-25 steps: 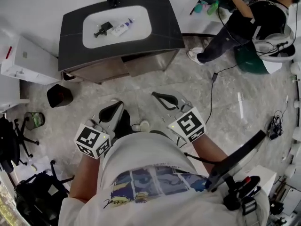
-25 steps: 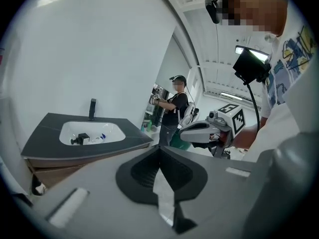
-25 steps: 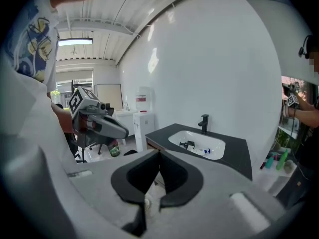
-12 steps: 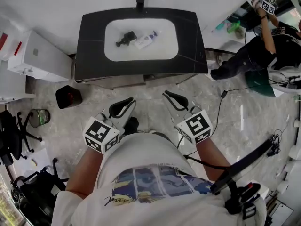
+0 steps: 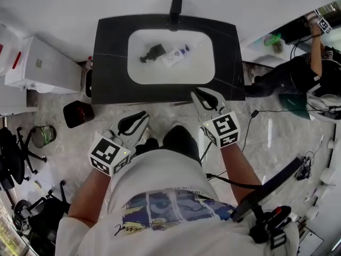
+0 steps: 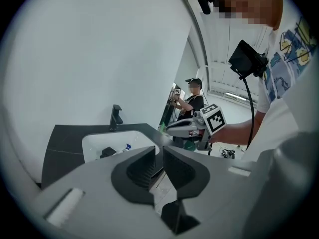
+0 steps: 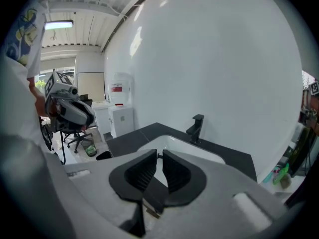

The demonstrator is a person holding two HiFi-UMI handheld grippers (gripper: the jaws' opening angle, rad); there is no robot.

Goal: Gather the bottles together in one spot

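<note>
At the desk's (image 5: 109,63) front edge after stepping closer, my left gripper (image 5: 137,119) and right gripper (image 5: 201,95) hang closed, empty; the dark bottle (image 5: 152,53) and white bottle (image 5: 175,55) look reachable.

Left gripper (image 6: 158,152) cam here: its jaws are nearly together, just a thin slit with nothing in it. Right beyond them is the white sink (image 6: 92,143), set in a dark counter (image 6: 60,151). There's a black faucet (image 6: 116,117) at the sink's back edge. Inside the sink, a black bottle (image 6: 106,152) and a white bottle (image 6: 123,149) with a blue cap sit side by side. The right gripper (image 6: 170,129) hangs right of the sink, and a person (image 6: 192,99) in a cap stands beyond it.
</note>
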